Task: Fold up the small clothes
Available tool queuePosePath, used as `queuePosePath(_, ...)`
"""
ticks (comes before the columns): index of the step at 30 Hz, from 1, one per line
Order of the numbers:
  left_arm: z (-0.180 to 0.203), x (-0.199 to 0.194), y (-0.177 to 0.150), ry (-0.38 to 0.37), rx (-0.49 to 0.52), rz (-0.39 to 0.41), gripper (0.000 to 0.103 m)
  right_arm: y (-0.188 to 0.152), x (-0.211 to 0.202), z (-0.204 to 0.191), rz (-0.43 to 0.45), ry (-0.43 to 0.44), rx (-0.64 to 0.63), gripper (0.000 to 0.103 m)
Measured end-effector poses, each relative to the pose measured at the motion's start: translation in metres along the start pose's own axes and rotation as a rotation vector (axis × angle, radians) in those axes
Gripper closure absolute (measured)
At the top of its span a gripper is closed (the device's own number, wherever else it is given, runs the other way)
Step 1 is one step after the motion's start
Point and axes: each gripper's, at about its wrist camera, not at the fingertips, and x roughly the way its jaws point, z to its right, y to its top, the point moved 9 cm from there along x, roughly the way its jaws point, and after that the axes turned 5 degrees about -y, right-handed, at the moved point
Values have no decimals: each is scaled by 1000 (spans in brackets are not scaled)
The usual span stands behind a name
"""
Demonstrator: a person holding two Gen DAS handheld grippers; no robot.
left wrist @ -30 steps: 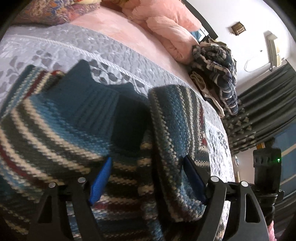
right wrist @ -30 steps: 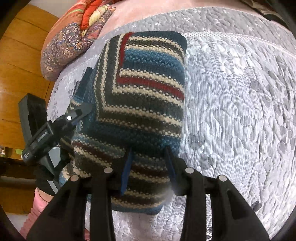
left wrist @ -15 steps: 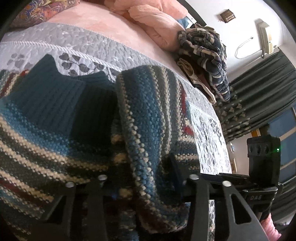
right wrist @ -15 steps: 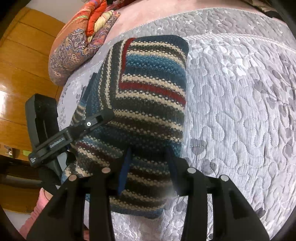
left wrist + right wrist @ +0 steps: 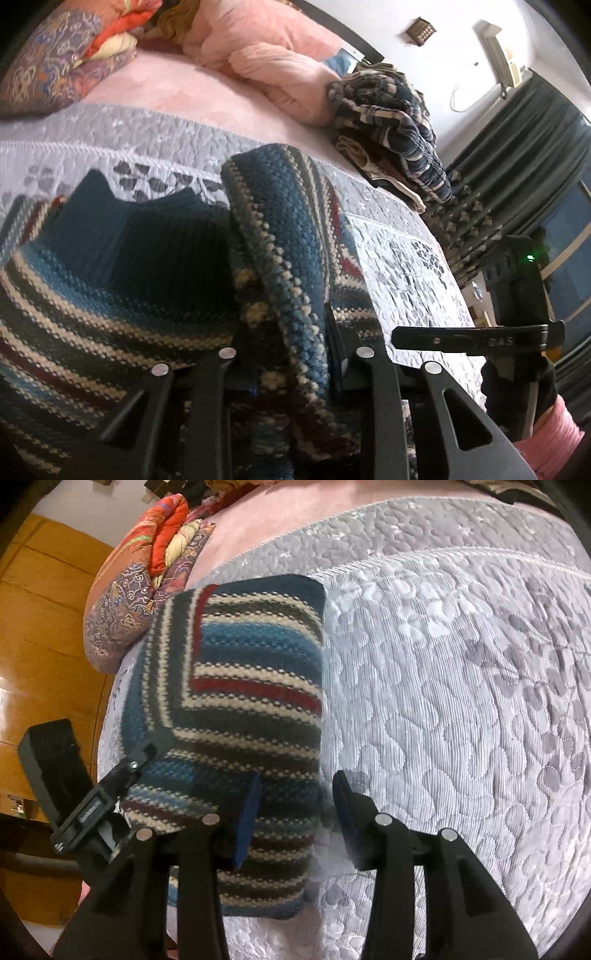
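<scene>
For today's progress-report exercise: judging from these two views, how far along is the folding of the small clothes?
Done: the striped sweater lies on the grey bedspread as a compact rectangle. In hand: the left claw pinches a raised fold of it; the right claw stands open over its edge. Left: laying that fold flat, then probably the rumpled clothes heap farther up the bed.

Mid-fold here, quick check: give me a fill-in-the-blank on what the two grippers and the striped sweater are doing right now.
1. The left gripper is shut on a raised fold of the striped ____.
2. The right gripper is ____, its jaws apart with the sweater's edge between them.
3. The sweater lies on a grey quilted ____.
4. Beyond the sweater, by the pink blanket, sits a pile of ____ clothes.

Missing words: sweater; open; bedspread; unfolded
</scene>
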Motion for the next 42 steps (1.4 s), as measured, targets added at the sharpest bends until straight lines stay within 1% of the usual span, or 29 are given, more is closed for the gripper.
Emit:
queuePosePath(2, 0, -4, 2, -9, -4, 5, 77, 0, 1, 0, 1, 8, 7, 62)
queuePosePath(7, -12, -23, 13, -38, -49, 30, 78, 4, -4, -5, 15, 31, 10, 62)
queuePosePath(9, -20, -34, 18, -42, -62, 41, 78, 4, -4, -9, 16, 43, 7, 59)
queuePosePath(14, -35, -56, 25, -50, -85, 63, 78, -1, 7, -29, -11, 73, -25, 58)
queuePosePath(16, -42, -67, 30, -54, -95, 81, 78, -4, 13, -38, -26, 88, -37, 55)
queuePosePath(17, -47, -75, 33, -57, -102, 92, 78, -5, 15, -42, -29, 97, -41, 52)
queuePosePath(24, -87, -116, 44, -81, -148, 147, 78, -10, 27, -82, -57, 186, -80, 50)
queuePosePath(29, -128, -143, 44, -69, -183, 188, 78, -22, 46, -114, -101, 188, -139, 49)
queuePosePath(33, -153, -145, 34, -89, -213, 177, 78, -28, 60, -131, -126, 180, -163, 49)
queuePosePath(40, -181, -136, 24, -104, -194, 144, 78, -33, 80, -150, -148, 143, -172, 48)
queuePosePath(42, -187, -129, 20, -103, -187, 126, 78, -39, 83, -146, -155, 130, -169, 48)
